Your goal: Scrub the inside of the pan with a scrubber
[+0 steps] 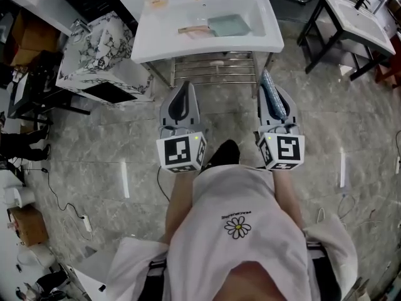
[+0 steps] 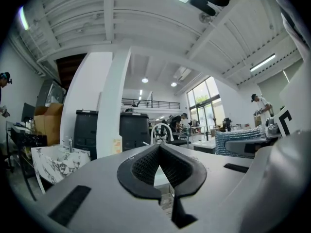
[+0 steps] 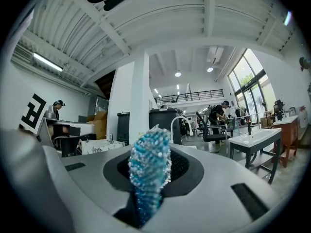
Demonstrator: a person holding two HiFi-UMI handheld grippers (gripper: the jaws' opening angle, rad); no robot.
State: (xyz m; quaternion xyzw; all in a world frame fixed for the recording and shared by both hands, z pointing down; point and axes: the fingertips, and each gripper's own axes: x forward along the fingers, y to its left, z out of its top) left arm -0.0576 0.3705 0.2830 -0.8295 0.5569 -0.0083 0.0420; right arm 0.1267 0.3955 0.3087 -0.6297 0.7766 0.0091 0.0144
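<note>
Sink (image 1: 270, 40) ahead, pan (image 1: 229, 25) apparently inside; scrubber (image 3: 149, 171) clamped in right claw (image 3: 155, 152).

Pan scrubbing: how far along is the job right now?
Done: the right tongs are shut on the blue scrubber. In hand: both tongs are held short of the sink; the left tongs are shut and empty. Left: all the scrubbing. The pan lies untouched in the sink.

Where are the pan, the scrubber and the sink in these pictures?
pan (image 1: 229, 25), head view, on its pale green inside.
scrubber (image 3: 150, 169), right gripper view, on the middle of its blue beaded body.
sink (image 1: 207, 46), head view, on its white front rim.
</note>
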